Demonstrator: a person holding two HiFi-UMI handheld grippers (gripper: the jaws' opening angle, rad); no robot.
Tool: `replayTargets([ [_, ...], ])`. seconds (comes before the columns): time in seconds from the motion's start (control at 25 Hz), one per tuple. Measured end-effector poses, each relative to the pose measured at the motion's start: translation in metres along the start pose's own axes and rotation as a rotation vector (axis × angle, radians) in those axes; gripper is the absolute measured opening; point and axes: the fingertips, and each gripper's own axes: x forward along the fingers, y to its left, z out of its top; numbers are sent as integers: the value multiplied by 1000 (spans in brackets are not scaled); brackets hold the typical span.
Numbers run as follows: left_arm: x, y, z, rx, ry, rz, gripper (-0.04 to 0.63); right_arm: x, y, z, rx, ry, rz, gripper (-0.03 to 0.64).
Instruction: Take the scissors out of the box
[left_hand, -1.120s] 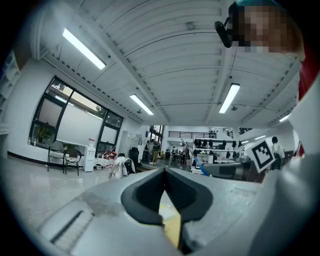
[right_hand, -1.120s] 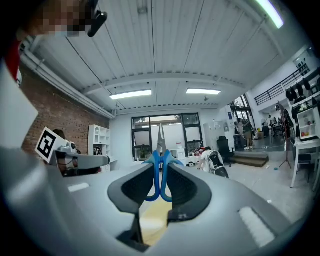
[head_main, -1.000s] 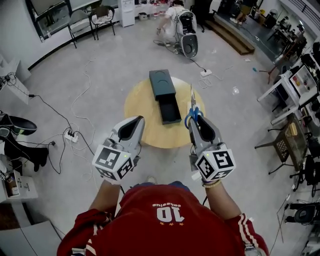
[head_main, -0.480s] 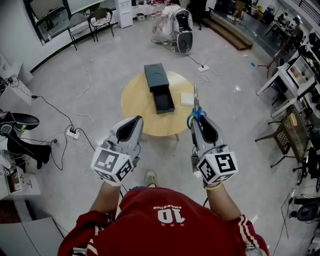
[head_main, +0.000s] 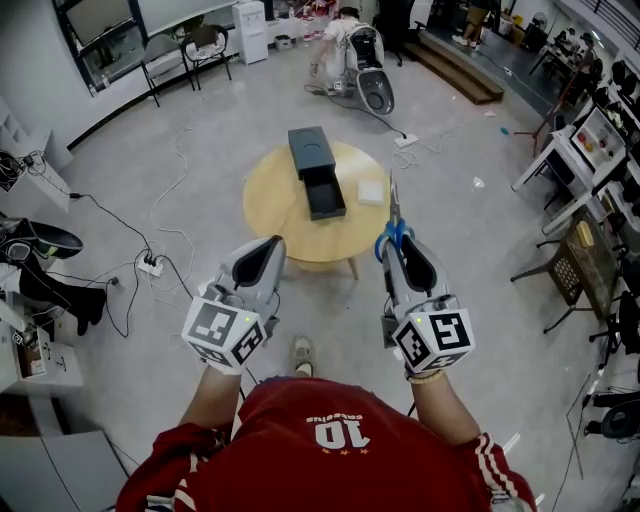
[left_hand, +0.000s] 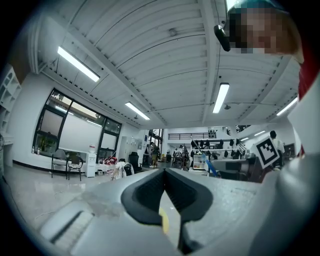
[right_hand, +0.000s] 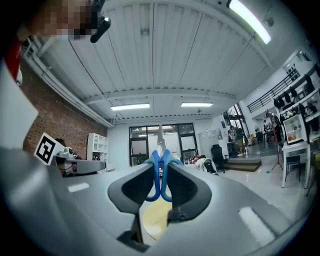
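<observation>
My right gripper (head_main: 397, 243) (right_hand: 160, 169) is shut on the blue handles of the scissors (head_main: 393, 222) (right_hand: 156, 176), whose steel blades stick out past the jaws over the table's right side. The scissors hang in the air, short of the round wooden table (head_main: 272, 208). On that table sits the dark box (head_main: 311, 152) with its drawer (head_main: 327, 197) pulled out toward me; I see nothing in the drawer. My left gripper (head_main: 273, 243) (left_hand: 164, 171) is held level beside the right one, jaws shut with nothing between them.
A small white pad (head_main: 372, 193) lies on the table right of the drawer. Cables and a power strip (head_main: 150, 267) trail over the floor at left. A crouching person (head_main: 338, 50) is beyond the table. Desks stand at right, chairs (head_main: 160, 45) at back left.
Both grippers, and I with them, have drawn back from the table, which now looks smaller and farther. The scissors stay in the right gripper's jaws.
</observation>
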Motion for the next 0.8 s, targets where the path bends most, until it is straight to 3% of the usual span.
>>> replayTargets([
  [0.8,0,-20,1,25,12,-34,3,-13,3,3,8,-7,-1,85],
])
